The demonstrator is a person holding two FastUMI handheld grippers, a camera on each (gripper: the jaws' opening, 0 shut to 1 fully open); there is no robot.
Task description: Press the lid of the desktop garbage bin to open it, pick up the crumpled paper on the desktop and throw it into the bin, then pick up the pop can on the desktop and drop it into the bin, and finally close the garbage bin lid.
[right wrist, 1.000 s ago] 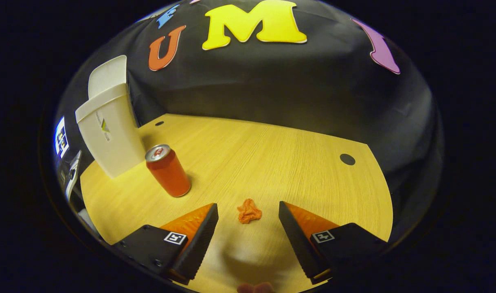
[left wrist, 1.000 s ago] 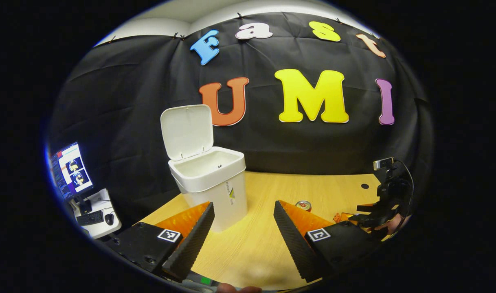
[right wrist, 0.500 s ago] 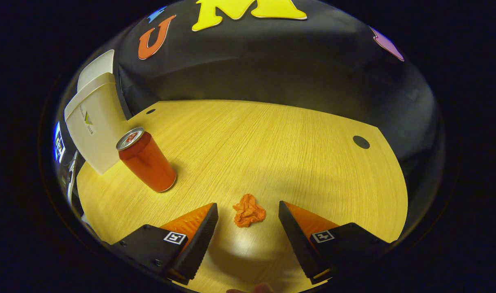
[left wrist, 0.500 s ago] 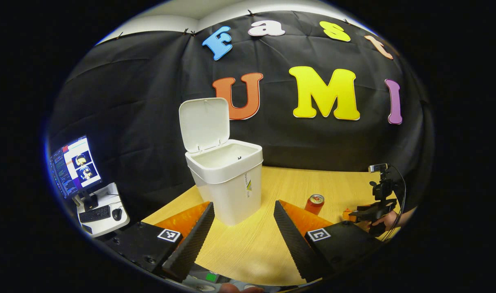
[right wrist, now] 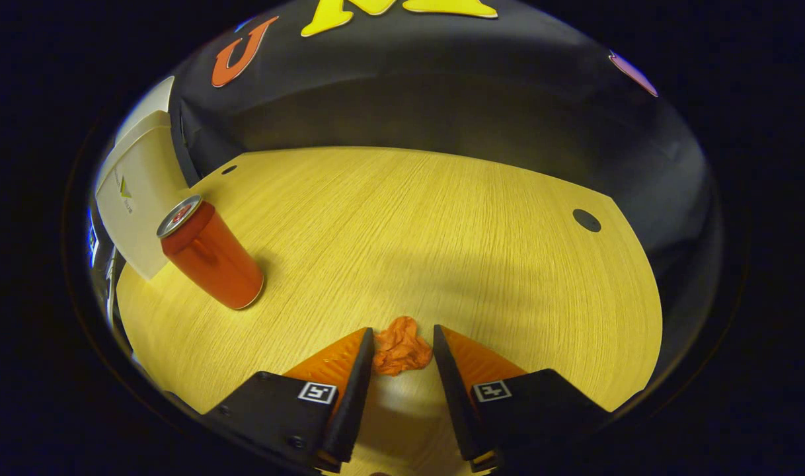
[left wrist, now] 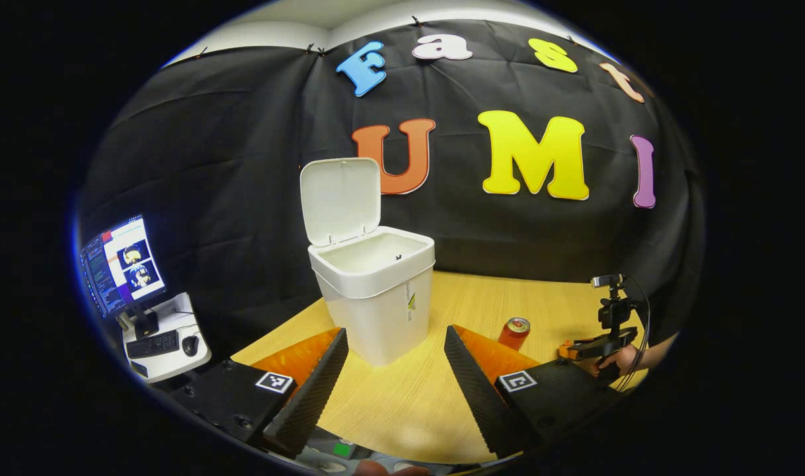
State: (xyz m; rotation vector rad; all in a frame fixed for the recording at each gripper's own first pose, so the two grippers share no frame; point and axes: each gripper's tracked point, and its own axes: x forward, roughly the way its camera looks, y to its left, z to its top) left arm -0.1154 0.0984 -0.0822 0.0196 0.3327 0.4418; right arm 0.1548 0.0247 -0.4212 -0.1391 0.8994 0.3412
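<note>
So from left gripper view I see my left gripper w/ fingers wide, holding nothing, bin ahead w/ lid up, can right of it; right gripper view: right gripper fingers narrow, touching both sides of crumpled paper on desk.

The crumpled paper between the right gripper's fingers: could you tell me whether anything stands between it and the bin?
The pop can stands upright on the table between the crumpled paper and the bin, just in front of the bin's wall. The lid is up, leaving the bin's mouth open.
</note>
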